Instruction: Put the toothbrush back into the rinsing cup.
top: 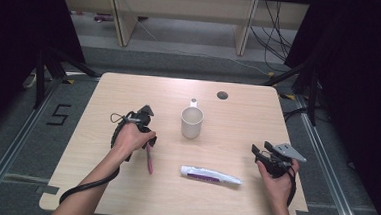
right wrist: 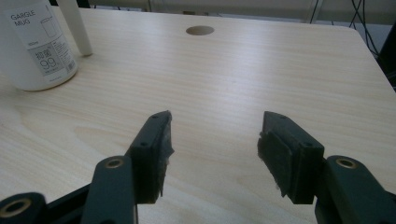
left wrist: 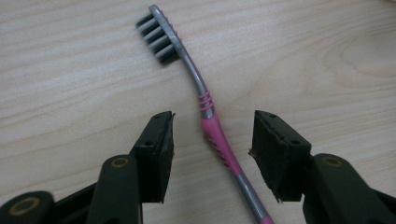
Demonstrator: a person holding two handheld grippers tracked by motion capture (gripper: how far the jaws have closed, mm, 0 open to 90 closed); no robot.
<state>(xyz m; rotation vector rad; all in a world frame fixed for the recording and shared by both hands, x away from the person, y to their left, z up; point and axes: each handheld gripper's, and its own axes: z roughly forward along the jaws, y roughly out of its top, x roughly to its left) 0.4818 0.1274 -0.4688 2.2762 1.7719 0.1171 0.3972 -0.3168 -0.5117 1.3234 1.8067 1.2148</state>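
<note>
A pink and grey toothbrush (top: 149, 161) lies flat on the wooden table (top: 237, 125), left of centre, its dark bristles (left wrist: 156, 35) at the end away from the jaws. My left gripper (top: 149, 146) is lowered over it and open. In the left gripper view the pink handle (left wrist: 215, 135) runs between the two pads of the left gripper (left wrist: 214, 140), with a gap on each side. My right gripper (top: 263, 149) rests near the table's right edge, open. In its own view the right gripper (right wrist: 215, 140) has bare wood between the jaws.
A white mug (top: 191, 122) labelled "gargle mug" (right wrist: 37, 46) stands mid-table with its handle pointing away. A white and purple toothpaste tube (top: 209, 175) lies near the front. A round cable hole (top: 222, 95) sits by the far edge.
</note>
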